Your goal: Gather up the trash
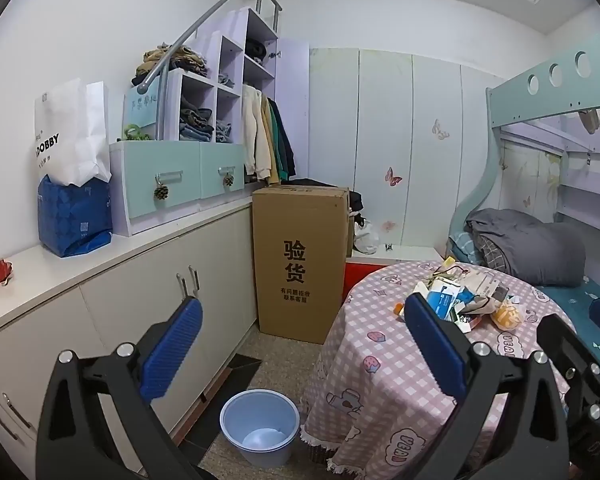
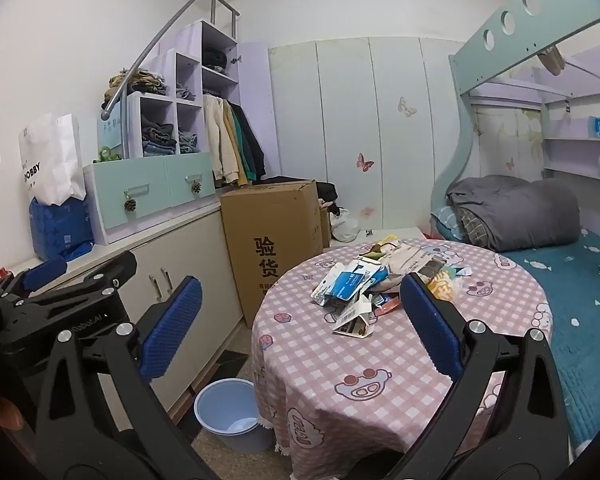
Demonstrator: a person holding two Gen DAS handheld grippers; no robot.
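Left wrist view
- Left gripper: held above the floor between cabinet and table; jaws spread wide, nothing between the blue pads.
- Trash pile: crumpled wrappers, blue-and-white packets and paper heaped on the far part of the table top, partly hidden behind the right-hand pad.
- Table: round, draped in a pink checked cloth with cartoon prints.
- Bin: pale blue bucket on the floor, just beside the hanging cloth edge, with something pale lying at its bottom.
- Cardboard box: tall, upright, standing between the cabinet and the table.
- Cabinet: low and cream-coloured along the left wall; a blue bag with a white paper bag behind it stands on top.
- Right gripper: only a part shows at the right edge.

Right wrist view
- Right gripper: raised in front of the table, jaws wide apart and holding nothing.
- Trash pile: in the middle of the table top, beyond the fingertips and not touched by them; a folded carton lies nearest the camera.
- Bin: on the floor at the table's left side, partly under the cloth edge.
- Left gripper: seen from the side at the left edge, before the cabinet; this view alone does not settle its opening.
- Bed: teal cover, with a rolled grey quilt at its far end, just beside the table.
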